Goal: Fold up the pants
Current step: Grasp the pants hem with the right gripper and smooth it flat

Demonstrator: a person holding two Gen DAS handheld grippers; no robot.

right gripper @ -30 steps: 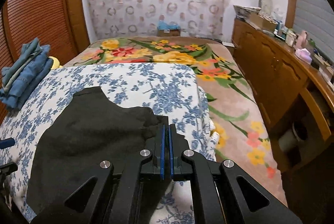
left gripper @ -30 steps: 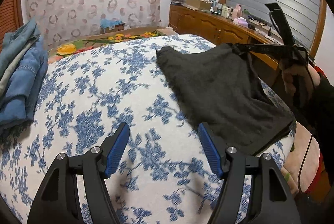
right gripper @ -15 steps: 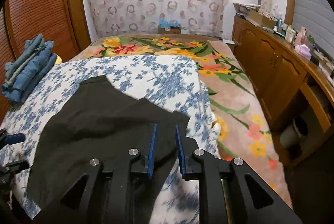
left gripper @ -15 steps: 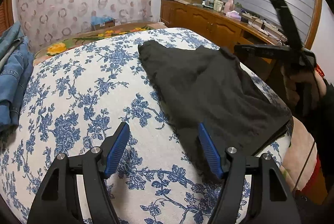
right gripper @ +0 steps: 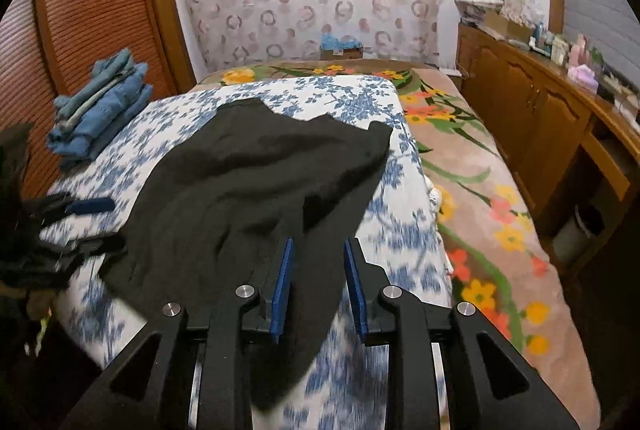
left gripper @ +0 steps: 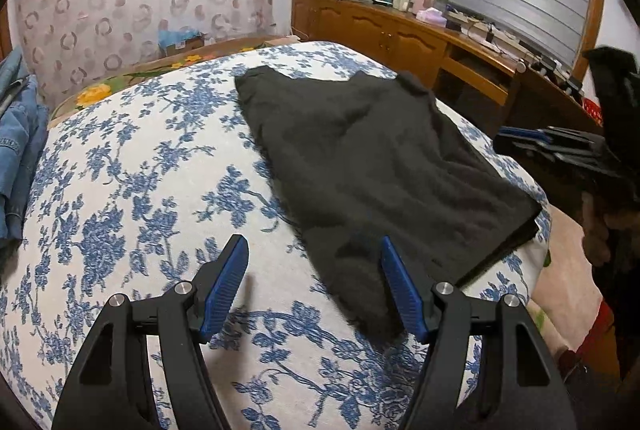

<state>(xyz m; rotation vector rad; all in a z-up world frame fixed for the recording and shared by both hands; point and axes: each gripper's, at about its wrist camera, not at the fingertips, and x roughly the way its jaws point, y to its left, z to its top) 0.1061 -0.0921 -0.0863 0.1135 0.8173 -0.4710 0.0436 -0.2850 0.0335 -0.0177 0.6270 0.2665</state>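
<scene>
Black pants [left gripper: 372, 165] lie part-folded on the floral bed cover [left gripper: 132, 165]. Left tongs [left gripper: 314, 284] spread wide over their near corner, gripping nothing. Right tongs [right gripper: 316, 284], just been opening, straddle the hem without pinching.

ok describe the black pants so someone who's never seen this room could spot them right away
Start at the bed, on the white cover with blue flowers spread over it. The black pants lie across that cover near the edge facing the wooden cabinets. They are the only dark, unpatterned garment there, lying loose and half folded; the stack of folded blue jeans sits at the opposite side by the slatted wooden door.
</scene>
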